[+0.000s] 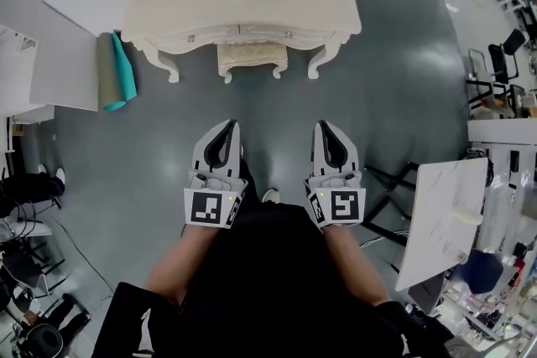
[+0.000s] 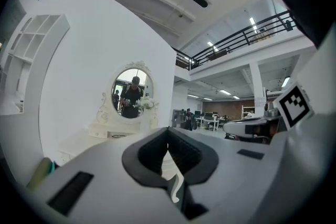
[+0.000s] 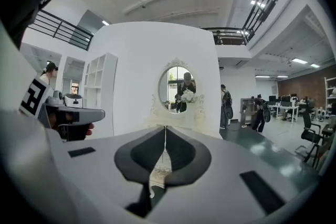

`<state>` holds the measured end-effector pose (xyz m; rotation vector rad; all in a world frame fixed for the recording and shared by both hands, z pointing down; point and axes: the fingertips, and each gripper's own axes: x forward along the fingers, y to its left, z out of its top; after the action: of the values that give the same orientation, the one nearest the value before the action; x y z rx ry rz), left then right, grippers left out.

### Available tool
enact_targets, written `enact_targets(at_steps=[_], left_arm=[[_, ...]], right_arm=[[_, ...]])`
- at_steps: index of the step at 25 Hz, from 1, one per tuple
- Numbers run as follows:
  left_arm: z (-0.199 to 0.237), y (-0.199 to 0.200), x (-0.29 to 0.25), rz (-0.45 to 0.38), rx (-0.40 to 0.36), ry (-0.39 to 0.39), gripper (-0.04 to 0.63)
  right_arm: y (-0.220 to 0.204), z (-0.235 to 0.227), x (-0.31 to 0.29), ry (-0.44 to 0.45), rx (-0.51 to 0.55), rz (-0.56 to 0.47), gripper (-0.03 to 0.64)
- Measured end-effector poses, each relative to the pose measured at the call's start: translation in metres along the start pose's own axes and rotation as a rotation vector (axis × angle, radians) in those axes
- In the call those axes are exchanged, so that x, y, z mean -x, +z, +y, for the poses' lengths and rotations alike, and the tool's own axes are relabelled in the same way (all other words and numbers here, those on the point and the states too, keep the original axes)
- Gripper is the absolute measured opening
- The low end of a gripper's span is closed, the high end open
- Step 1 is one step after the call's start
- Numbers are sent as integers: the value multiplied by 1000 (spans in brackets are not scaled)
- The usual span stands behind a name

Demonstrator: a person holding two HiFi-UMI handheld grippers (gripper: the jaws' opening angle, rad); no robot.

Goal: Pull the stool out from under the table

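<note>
A cream stool (image 1: 252, 59) is tucked between the carved legs of a cream dressing table (image 1: 243, 8), which stands against the wall ahead of me. Both grippers are held side by side over the grey floor, a good way short of the stool. My left gripper (image 1: 232, 125) and right gripper (image 1: 322, 127) point at the table with jaws closed together, nothing between them. In the left gripper view the shut jaws (image 2: 168, 132) point toward the table's oval mirror (image 2: 132, 94). In the right gripper view the shut jaws (image 3: 165, 129) line up under the mirror (image 3: 177, 86), and a pale stool leg (image 3: 156, 173) shows through the gap.
Teal and olive rolls (image 1: 117, 71) lean by a white partition (image 1: 50, 63) left of the table. A white board (image 1: 440, 218) and a black folding stand (image 1: 390, 197) are at my right, with chairs (image 1: 495, 71) beyond. Grey floor (image 1: 394, 96) lies between me and the table.
</note>
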<state>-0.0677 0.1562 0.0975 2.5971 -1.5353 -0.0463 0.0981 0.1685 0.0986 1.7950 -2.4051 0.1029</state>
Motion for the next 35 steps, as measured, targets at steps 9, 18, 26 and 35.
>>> enact_targets(at_steps=[9, 18, 26, 35], left_arm=[[74, -31, -65, 106, 42, -72, 14], [109, -46, -110, 142, 48, -69, 14], [126, -46, -160, 159, 11, 34, 14], [133, -60, -217, 145, 13, 152, 14]], right_arm=[[7, 11, -104, 2, -29, 38, 18], [-13, -6, -145, -33, -45, 96, 18], [-36, -35, -205, 28, -95, 108, 18], [-55, -58, -263, 140, -67, 155, 18]])
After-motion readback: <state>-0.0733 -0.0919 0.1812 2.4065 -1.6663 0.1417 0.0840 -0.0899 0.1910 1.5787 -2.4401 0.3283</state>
